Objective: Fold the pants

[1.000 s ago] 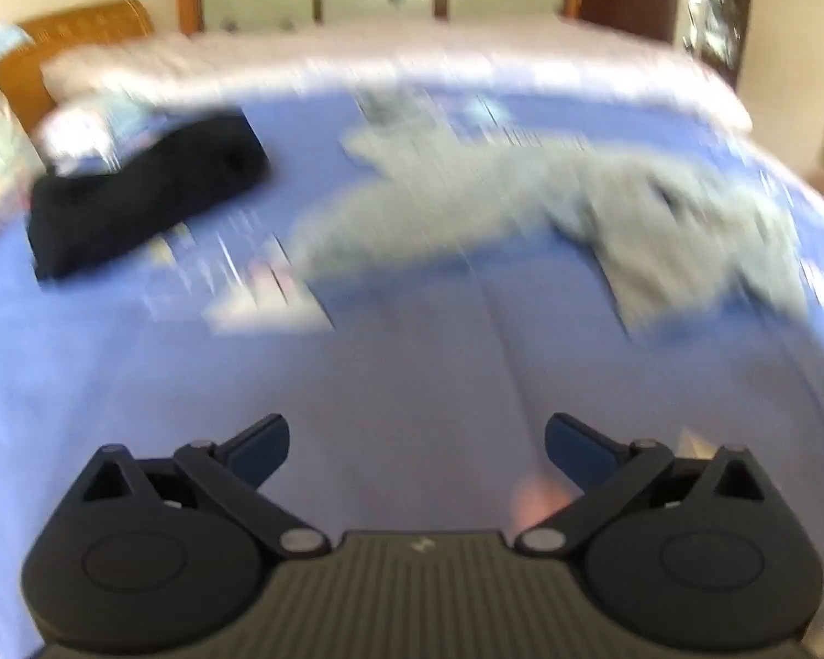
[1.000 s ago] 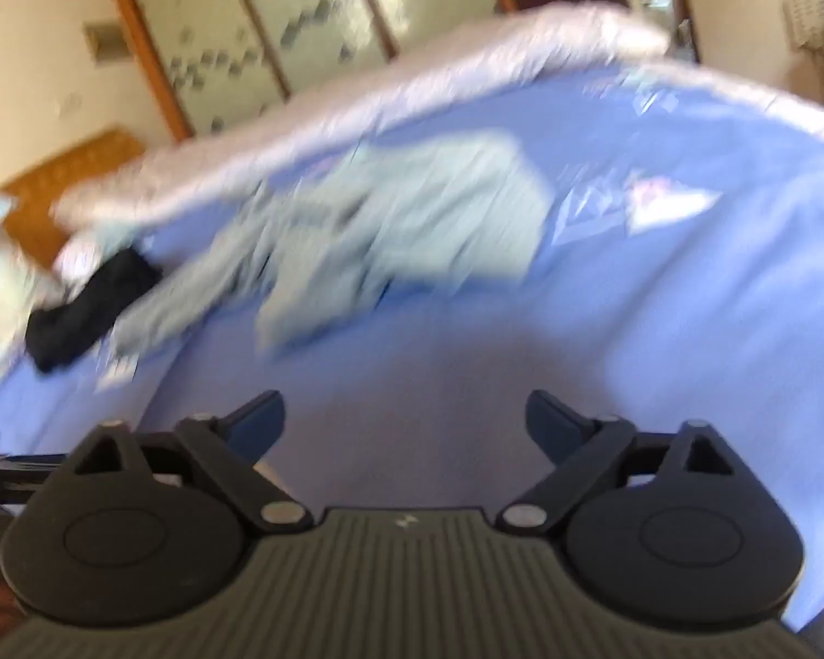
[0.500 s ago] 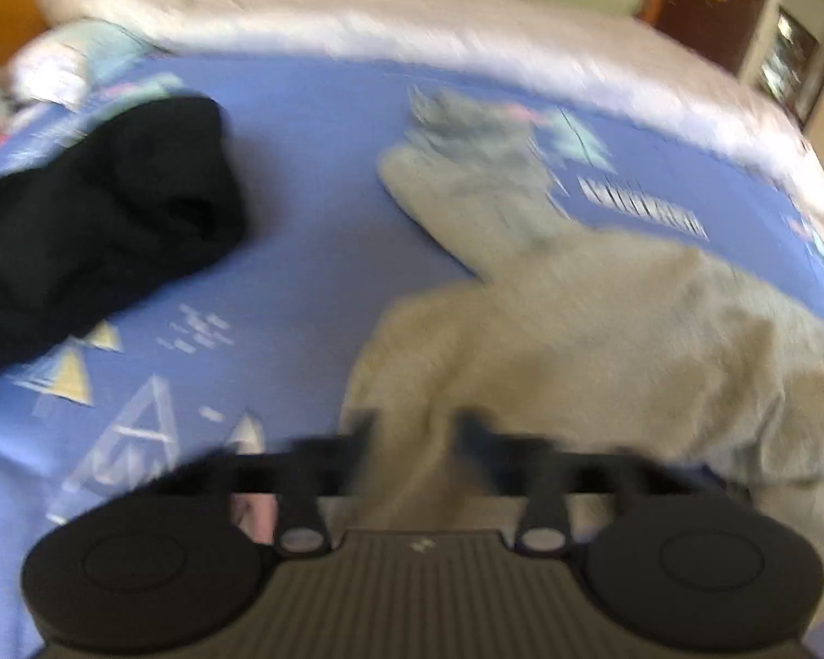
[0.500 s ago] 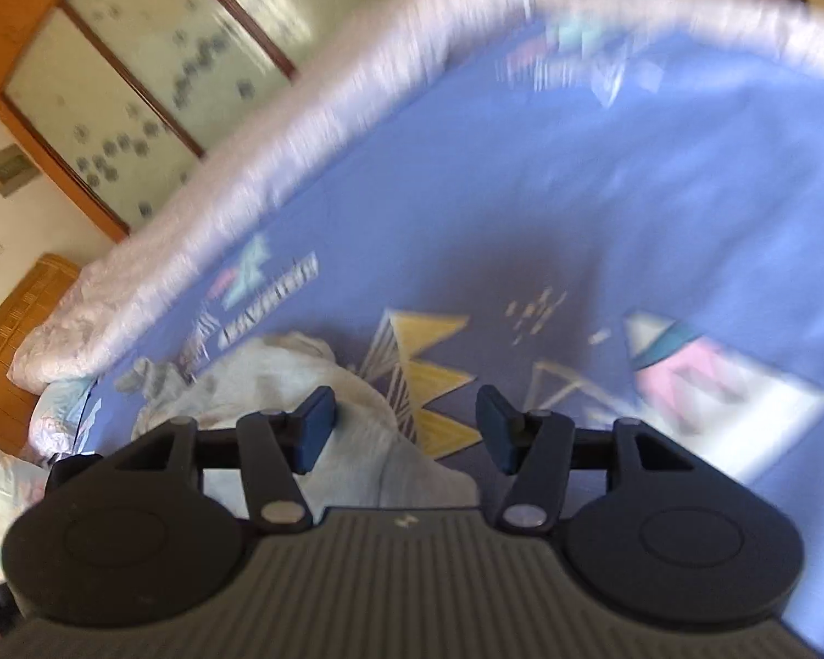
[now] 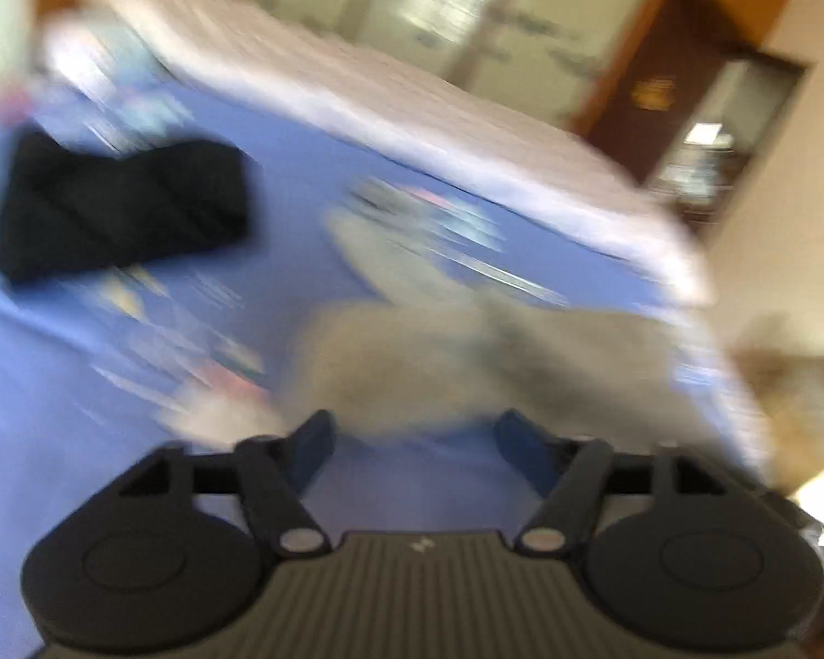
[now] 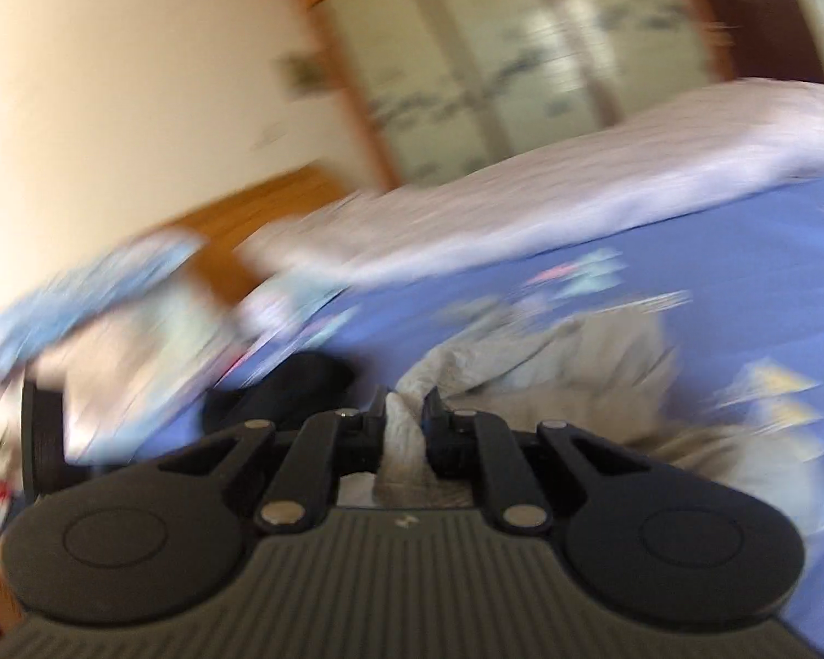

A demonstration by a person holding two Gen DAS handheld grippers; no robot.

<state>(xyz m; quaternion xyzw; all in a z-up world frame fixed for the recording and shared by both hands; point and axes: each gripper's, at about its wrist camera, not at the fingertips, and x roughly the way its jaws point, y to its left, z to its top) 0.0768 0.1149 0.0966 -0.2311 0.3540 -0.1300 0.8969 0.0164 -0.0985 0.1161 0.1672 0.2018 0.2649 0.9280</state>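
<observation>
The grey pants point(image 5: 494, 362) lie crumpled on the blue bed sheet point(image 5: 137, 439), blurred by motion. My left gripper point(image 5: 415, 439) hovers just short of their near edge. Its jaws are opening, and only sheet shows between its fingers point(image 5: 313, 442). In the right wrist view the pants point(image 6: 577, 362) spread out ahead on the sheet point(image 6: 741, 252). My right gripper point(image 6: 404, 423) has its jaws closing, and a fold of the grey cloth is pinched between the pads and raised off the bed.
A black garment point(image 5: 121, 214) lies folded on the sheet to the left, also seen as a black garment point(image 6: 296, 384) past the right gripper. A white quilt point(image 5: 412, 104) runs along the far side. Pillows point(image 6: 110, 296) and a wooden headboard point(image 6: 258, 208) stand at the left.
The left gripper shut near the pants' edge half a second ago, and now stands open and drawn back. The right gripper went from open to shut on the grey cloth and rose.
</observation>
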